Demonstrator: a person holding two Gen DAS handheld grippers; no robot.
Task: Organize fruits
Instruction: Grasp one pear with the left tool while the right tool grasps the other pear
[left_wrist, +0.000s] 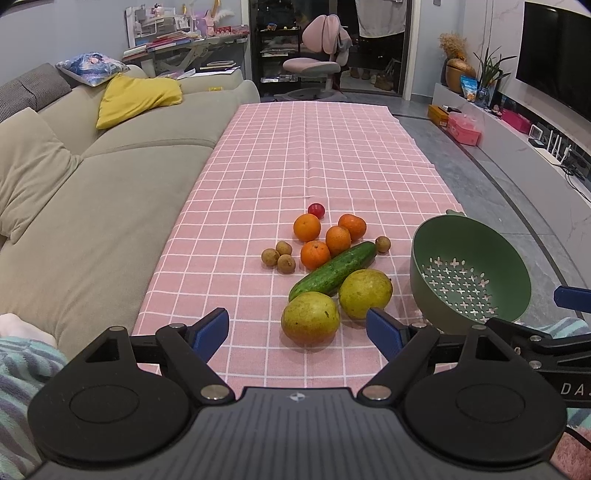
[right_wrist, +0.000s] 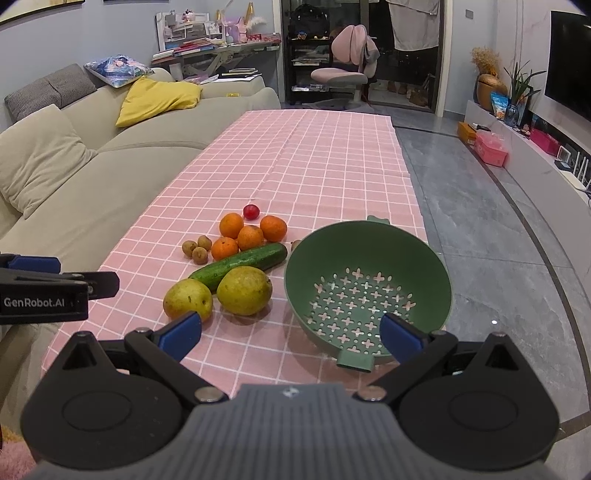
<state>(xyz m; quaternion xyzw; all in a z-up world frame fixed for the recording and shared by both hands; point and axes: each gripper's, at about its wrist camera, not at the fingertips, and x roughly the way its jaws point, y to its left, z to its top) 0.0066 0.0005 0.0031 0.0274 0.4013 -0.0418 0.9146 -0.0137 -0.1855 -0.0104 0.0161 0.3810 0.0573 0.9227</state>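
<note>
On the pink checked tablecloth (left_wrist: 295, 155) lie two yellow-green pears (left_wrist: 310, 318) (right_wrist: 243, 290), a cucumber (left_wrist: 332, 271) (right_wrist: 240, 265), several oranges (left_wrist: 315, 254) (right_wrist: 224, 248), several small brown longans (left_wrist: 277, 256) (right_wrist: 195, 249) and one red cherry tomato (left_wrist: 316, 210) (right_wrist: 251, 211). A green perforated colander (left_wrist: 469, 269) (right_wrist: 367, 291) stands empty at the right of the fruit. My left gripper (left_wrist: 297, 328) is open, just short of the nearest pear. My right gripper (right_wrist: 290, 334) is open over the colander's near rim and handle.
A beige sofa (left_wrist: 92, 177) with cushions runs along the table's left side. Grey tiled floor (right_wrist: 498, 240) lies off the table's right edge, with a TV bench beyond. The far half of the tablecloth holds nothing. A pink chair (left_wrist: 317, 62) stands past the table's far end.
</note>
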